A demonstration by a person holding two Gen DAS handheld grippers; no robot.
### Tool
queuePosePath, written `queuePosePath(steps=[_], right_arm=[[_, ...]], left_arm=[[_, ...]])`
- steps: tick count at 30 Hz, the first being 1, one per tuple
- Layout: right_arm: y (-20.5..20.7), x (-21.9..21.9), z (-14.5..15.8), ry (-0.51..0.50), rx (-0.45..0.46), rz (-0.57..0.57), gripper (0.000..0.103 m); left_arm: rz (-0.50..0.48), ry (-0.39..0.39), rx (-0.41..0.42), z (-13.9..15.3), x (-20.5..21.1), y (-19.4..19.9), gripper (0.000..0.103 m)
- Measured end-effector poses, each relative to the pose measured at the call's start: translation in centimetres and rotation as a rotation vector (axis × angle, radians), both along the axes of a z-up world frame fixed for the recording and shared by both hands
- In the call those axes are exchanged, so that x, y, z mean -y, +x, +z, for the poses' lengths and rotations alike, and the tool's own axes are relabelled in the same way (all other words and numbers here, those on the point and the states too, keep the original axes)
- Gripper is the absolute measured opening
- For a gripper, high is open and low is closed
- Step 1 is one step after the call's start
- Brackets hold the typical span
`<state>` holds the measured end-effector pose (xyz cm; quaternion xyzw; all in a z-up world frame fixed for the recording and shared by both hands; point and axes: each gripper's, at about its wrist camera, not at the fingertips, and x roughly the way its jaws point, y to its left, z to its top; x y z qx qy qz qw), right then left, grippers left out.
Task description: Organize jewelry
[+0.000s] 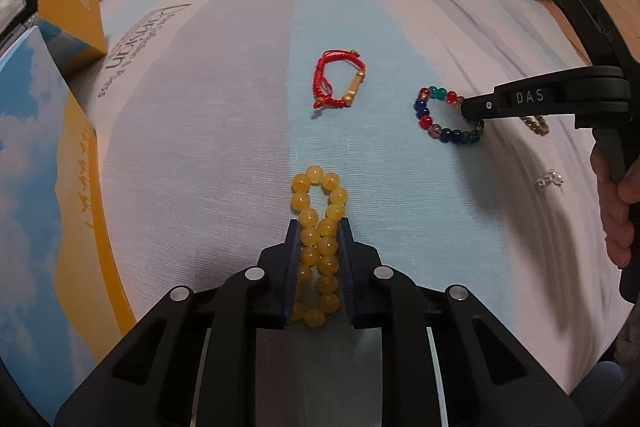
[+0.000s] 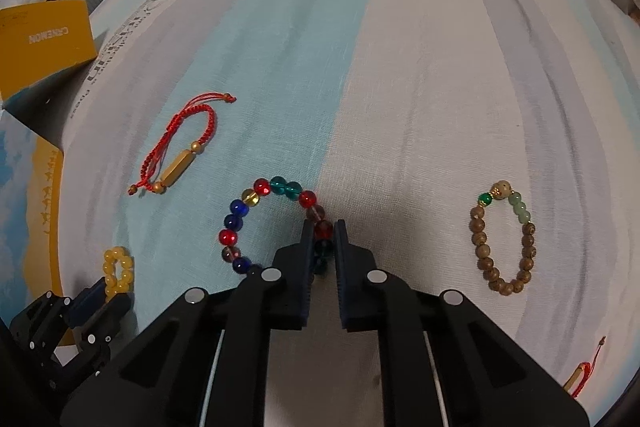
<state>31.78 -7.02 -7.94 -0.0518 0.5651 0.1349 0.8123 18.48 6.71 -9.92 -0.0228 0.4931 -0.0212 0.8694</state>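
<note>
Left claw (image 1: 319, 227) pinched on yellow bead bracelet (image 1: 318, 203), flattened on bed sheet (image 1: 200, 155). Right claw (image 2: 323, 227) narrowed around multicolour bead bracelet (image 2: 240, 223), one side only. Risk: round beads rolling out on lift; elastic snagging fabric.

Left tool (image 1: 319, 227) pinches the yellow bead bracelet (image 1: 319, 227) flat; right tool (image 1: 466, 109) grips the multicolored bracelet (image 1: 424, 115).

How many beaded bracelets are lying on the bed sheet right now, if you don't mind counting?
3. The yellow bead bracelet sits between the left gripper fingers; the multicoloured glass bracelet is pinched by the right gripper; the brown wooden bracelet lies far right. Others may be hidden.
</note>
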Motion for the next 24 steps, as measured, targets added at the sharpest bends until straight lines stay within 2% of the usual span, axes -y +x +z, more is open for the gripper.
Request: queuePosePath(steps=[12, 14, 24], right_arm=[[-1.3, -0.1, 2.4, 0.017, 0.052, 0.004, 0.009], [-1.4, -0.2, 2.7, 0.020, 0.062, 0.001, 0.009], [-2.1, 0.0, 5.0, 0.027, 0.102, 0.004, 0.009]], left_arm=[[-0.029, 0.006, 0.023, 1.6, 0.8, -0.7, 0.017], [-0.040, 0.013, 0.027, 1.9, 1.0, -0.8, 0.002], [-0.055, 0.012, 0.044, 3.1, 1.2, -1.2, 0.000]])
